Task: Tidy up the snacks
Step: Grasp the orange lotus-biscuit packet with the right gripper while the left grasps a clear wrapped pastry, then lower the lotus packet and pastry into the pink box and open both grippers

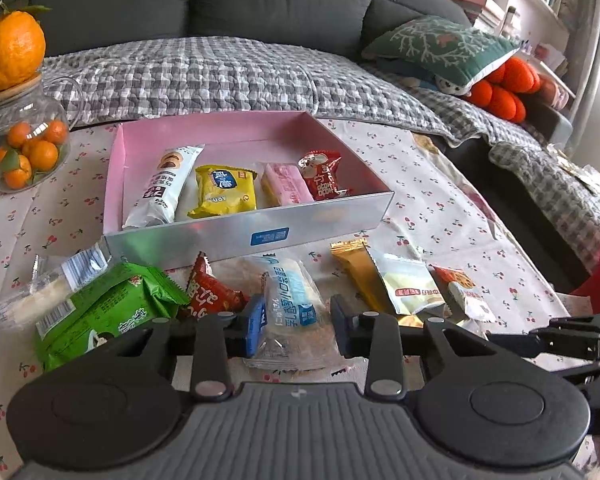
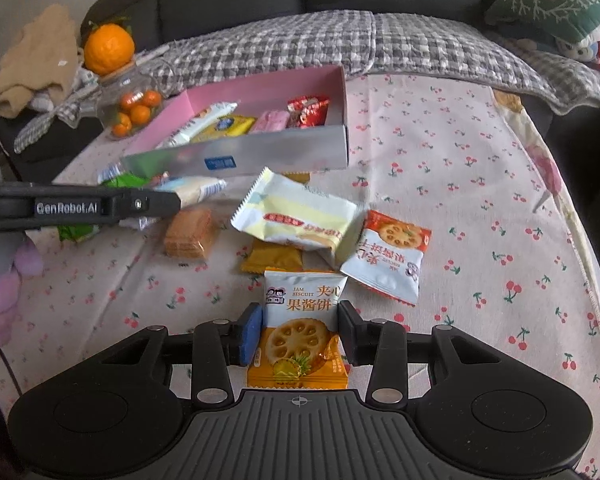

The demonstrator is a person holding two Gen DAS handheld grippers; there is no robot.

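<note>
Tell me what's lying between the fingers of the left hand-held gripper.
In the left wrist view, a clear packet with a blue label lies between the open left hand-held gripper fingers, on the cherry-print tablecloth.

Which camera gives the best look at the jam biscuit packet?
The right wrist view: the jam biscuit packet lies face up between the right gripper's open fingers, label readable. The left wrist view does not show it; the gripper body fills the bottom of that frame.

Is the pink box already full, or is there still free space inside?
Not full. The pink box holds four snacks in a row along its front wall; the pink floor behind them is bare.
</note>
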